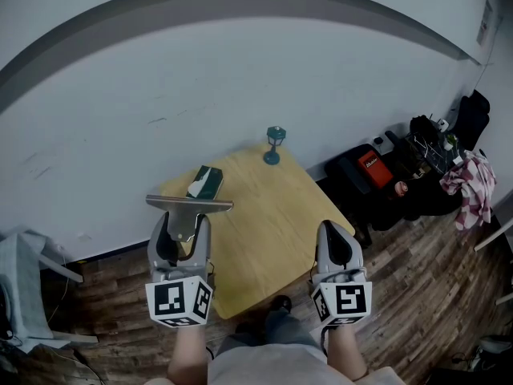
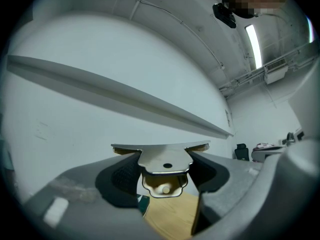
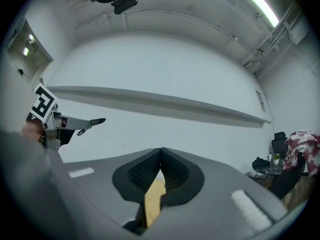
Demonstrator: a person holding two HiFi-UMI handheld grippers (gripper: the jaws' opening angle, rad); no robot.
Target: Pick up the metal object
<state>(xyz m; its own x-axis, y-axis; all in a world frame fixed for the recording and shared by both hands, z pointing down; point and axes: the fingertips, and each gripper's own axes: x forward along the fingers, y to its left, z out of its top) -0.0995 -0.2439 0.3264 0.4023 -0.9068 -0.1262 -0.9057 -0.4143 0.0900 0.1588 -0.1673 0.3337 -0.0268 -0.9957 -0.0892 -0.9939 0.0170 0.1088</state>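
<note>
Your left tool (image 1: 183,229) grips the metal object (image 1: 190,204) by its narrow tab (right tool (image 3: 161,160) closed, empty). If you tilt, it may slip onto the desk (image 1: 272,215).

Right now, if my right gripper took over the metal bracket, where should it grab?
On the metal bracket, probably the crossbar's free right end, approached from the right: the left gripper clamps the stem, and the thin flat bar overhangs its jaws there.

Green box (image 1: 208,180) and teal stand (image 1: 274,145) (far corner) on table (image 1: 272,231).
</note>
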